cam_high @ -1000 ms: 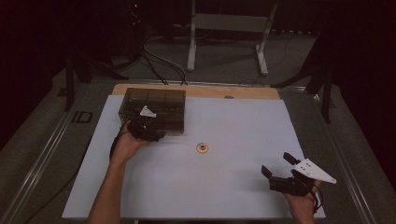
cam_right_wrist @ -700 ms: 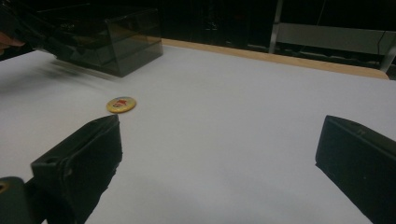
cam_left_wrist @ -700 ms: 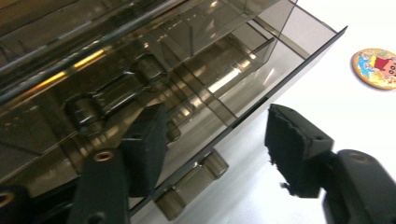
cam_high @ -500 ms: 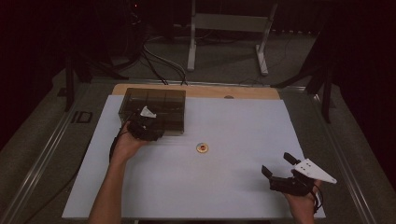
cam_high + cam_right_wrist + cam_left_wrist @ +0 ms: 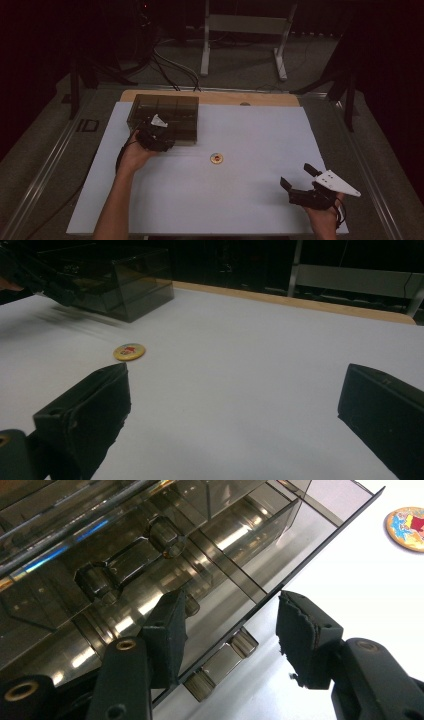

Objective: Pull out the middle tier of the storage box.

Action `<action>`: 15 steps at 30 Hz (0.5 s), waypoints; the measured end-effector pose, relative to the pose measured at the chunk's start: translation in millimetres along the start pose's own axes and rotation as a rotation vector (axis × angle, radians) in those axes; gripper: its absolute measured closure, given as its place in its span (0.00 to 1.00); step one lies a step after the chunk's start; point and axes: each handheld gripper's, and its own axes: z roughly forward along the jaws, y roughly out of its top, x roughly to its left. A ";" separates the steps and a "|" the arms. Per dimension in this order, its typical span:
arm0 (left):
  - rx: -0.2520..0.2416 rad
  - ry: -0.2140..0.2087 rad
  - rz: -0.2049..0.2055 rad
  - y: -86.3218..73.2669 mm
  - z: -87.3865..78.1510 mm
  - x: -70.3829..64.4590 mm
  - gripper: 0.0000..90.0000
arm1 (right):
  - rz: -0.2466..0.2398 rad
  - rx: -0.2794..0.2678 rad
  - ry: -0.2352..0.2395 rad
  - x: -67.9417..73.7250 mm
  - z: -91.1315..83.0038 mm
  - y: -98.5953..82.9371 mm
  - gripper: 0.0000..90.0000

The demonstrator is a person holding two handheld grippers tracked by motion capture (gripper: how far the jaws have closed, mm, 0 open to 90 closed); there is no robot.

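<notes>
A smoky, see-through plastic box [image 5: 165,116] with inner dividers stands at the back left of the white mat. My left gripper [image 5: 161,137] is at its front edge. In the left gripper view the left gripper [image 5: 230,630] is open, and the box's thin front wall [image 5: 260,597] runs between the two jaws without being pinched. A small round yellow badge [image 5: 216,159] lies flat mid-mat, also seen as the badge [image 5: 407,522] and the badge [image 5: 129,351]. My right gripper [image 5: 297,176] rests near the front right, jaws wide apart. The right gripper [image 5: 240,410] holds nothing.
The white mat [image 5: 260,200] covers a wooden tabletop [image 5: 215,97]. Small latch tabs [image 5: 220,665] stick out below the box's front edge. Beyond the table are cables and a metal stand [image 5: 240,30] on a dark floor.
</notes>
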 end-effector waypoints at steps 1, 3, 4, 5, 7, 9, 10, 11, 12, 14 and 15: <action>0.002 -0.001 0.000 0.0 -0.3 -0.1 0.54 | 0.000 0.000 0.000 0.1 0.0 0.0 0.00; 0.003 -0.003 0.001 -0.3 -0.7 -0.3 0.54 | -0.001 0.000 0.001 0.2 0.0 0.0 0.00; 0.003 -0.003 0.001 -0.3 -0.7 -0.3 0.54 | -0.001 0.000 0.001 0.2 0.0 0.0 0.00; 0.004 -0.003 0.003 -0.4 -1.0 -0.5 0.54 | -0.001 0.000 0.001 0.3 0.1 0.0 0.00; 0.008 -0.006 0.006 -0.9 -1.7 -1.2 0.55 | 0.001 0.001 0.002 0.5 0.4 -0.1 0.00; 0.010 -0.008 0.010 -1.2 -2.0 -1.4 0.56 | 0.000 0.001 0.002 0.5 0.4 -0.1 0.00; 0.012 -0.007 0.013 -1.4 -2.4 -2.0 0.56 | 0.001 0.001 0.002 0.5 0.4 -0.1 0.00; 0.014 -0.008 0.015 -1.7 -2.8 -2.4 0.56 | 0.000 0.002 0.002 0.4 0.4 -0.1 0.00; 0.014 -0.008 0.015 -1.7 -2.8 -2.4 0.56 | 0.000 0.002 0.002 0.4 0.4 -0.1 0.00; 0.015 -0.008 0.018 -2.1 -3.2 -3.1 0.57 | 0.000 0.002 0.003 0.5 0.5 -0.1 0.00; 0.015 -0.007 0.019 -2.3 -3.4 -3.4 0.57 | 0.000 0.002 0.003 0.5 0.5 -0.1 0.00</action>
